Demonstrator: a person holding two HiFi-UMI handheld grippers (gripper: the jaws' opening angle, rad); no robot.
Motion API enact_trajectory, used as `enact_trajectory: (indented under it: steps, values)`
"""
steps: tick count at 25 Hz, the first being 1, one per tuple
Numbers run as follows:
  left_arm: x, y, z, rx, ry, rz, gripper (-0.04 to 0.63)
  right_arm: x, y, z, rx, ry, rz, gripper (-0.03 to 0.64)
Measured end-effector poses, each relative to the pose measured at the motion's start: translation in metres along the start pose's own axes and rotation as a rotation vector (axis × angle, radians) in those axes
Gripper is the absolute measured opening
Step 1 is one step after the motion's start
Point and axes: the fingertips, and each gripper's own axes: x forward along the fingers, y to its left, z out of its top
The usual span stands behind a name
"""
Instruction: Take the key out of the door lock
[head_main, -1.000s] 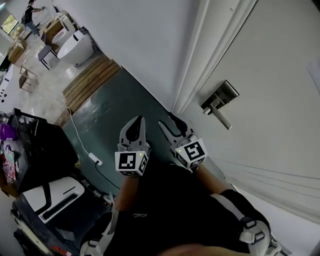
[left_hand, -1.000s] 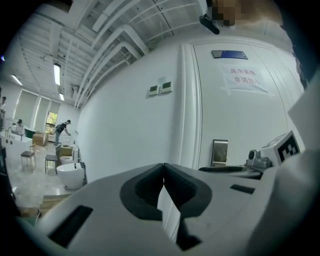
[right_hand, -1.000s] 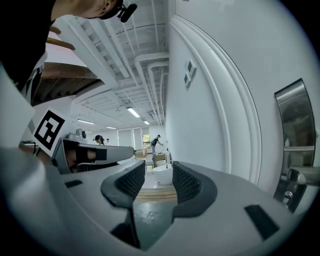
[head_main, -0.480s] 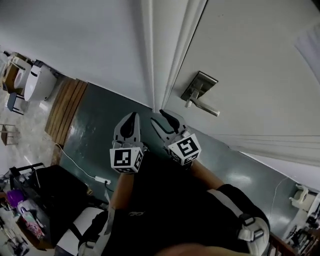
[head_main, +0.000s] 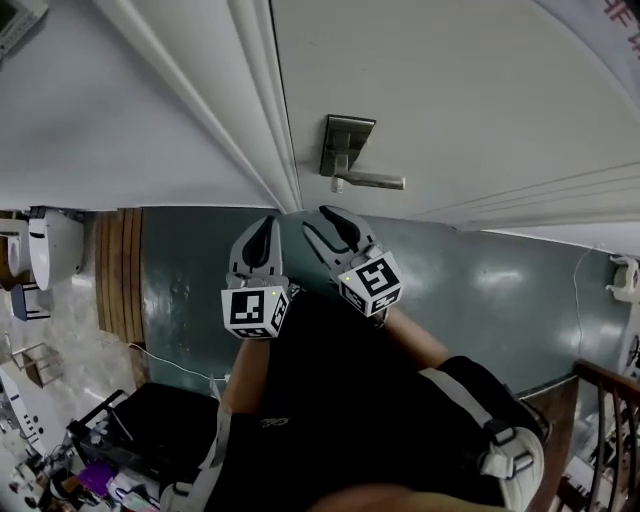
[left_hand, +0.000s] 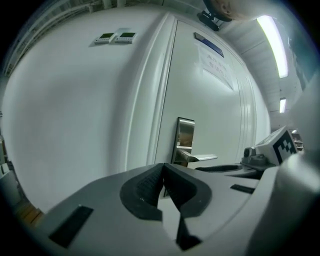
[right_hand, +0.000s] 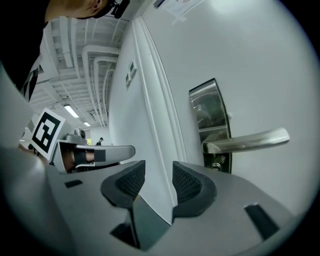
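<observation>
Door lock is sitting upper centre in the head view, a brushed metal plate on the white door, just right of the moulded door frame, with its lever handle pointing toward the right of the frame. In the right gripper view the plate is filling the upper right, the lever is crossing it toward the right edge, and a small round lock cylinder is showing just under the lever; whether a key is sitting in it is too small to tell. Both grippers are hovering side by side below the lock, over the dark green floor, near the lock but touching nothing. The left gripper is holding its jaws pressed together with nothing between the pads, and its own view is showing the plate just beyond the tips. The right gripper is keeping its jaws a little apart, and only the door frame beyond is showing through the gap between its ribbed pads.
</observation>
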Motion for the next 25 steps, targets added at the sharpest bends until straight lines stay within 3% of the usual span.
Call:
enact_trajectory:
  steps: [13,20,25]
  values:
    - [0.011,-0.019,-0.023,0.006,0.043,-0.209,0.023,-0.022,-0.038,-0.016,0.116,-0.015,-0.269,0.172]
    - [0.013,-0.017,-0.035,-0.004,0.076,-0.257,0.023,-0.018,-0.043,-0.024,0.252,-0.056,-0.321,0.17]
    - [0.026,-0.015,-0.039,-0.006,0.083,-0.245,0.023,-0.015,-0.063,-0.034,0.355,-0.072,-0.319,0.17]
